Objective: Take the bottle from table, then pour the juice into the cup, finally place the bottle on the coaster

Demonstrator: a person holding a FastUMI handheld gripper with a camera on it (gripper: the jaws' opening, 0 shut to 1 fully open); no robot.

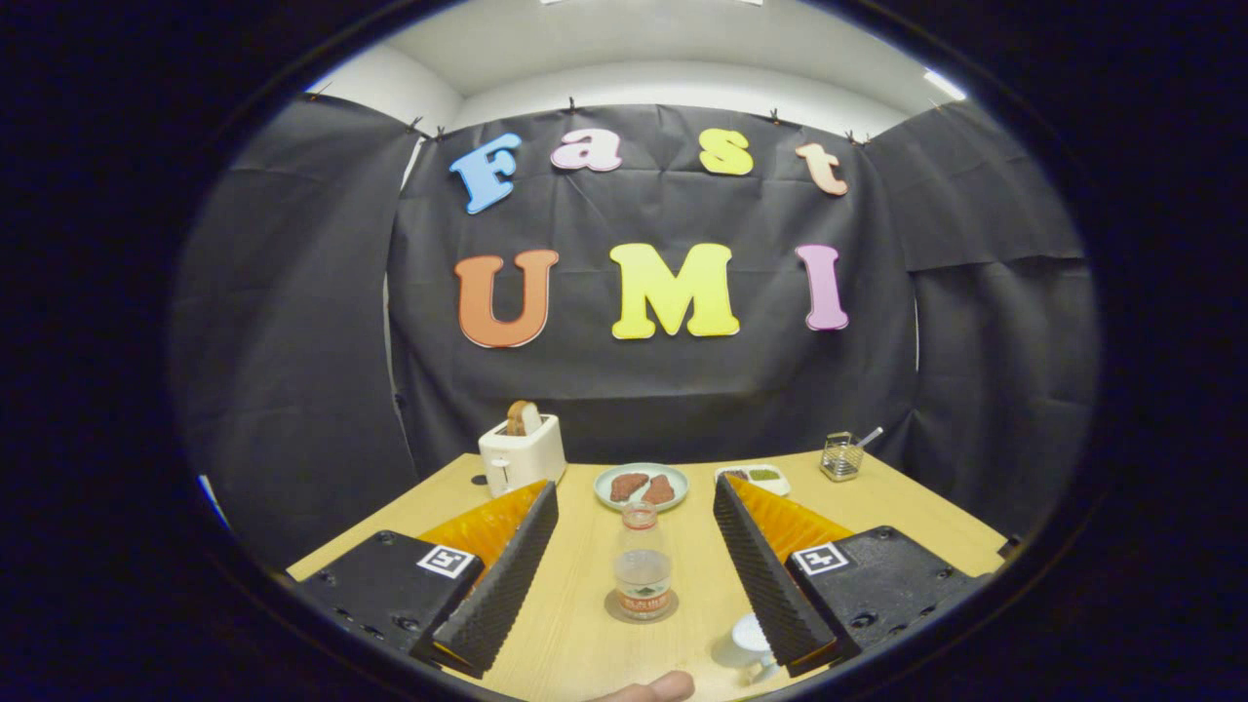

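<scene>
While held level above the near edge of the table (907, 517), gripper (634, 512) looks straight ahead, fingers spread wide and grasping nothing. Left finger (502, 575) at about 9 o'clock from the bottle (642, 565), right finger (765, 575) at about 3 o'clock, both well apart from it.

Stands upright between the fingers, long axis vertical, neck pointing up toward 12 o'clock, base resting on the round coaster (641, 612). Clear glass, banded label low on the body, only a little liquid visible.

Fingertip of a person (655, 688) at 6 o'clock from the bottle, at the near table edge. White cup (751, 639) at about 4 o'clock from the bottle, just beside the right finger's tip and partly hidden by it.

Beyond the bottle at 12 o'clock, plate (642, 485) with two brown pieces. Toaster (523, 453) with a slice in its slot at 11 o'clock. Small white tray (756, 477) at 1 o'clock, wire basket (840, 456) with a utensil farther toward 2 o'clock.
</scene>
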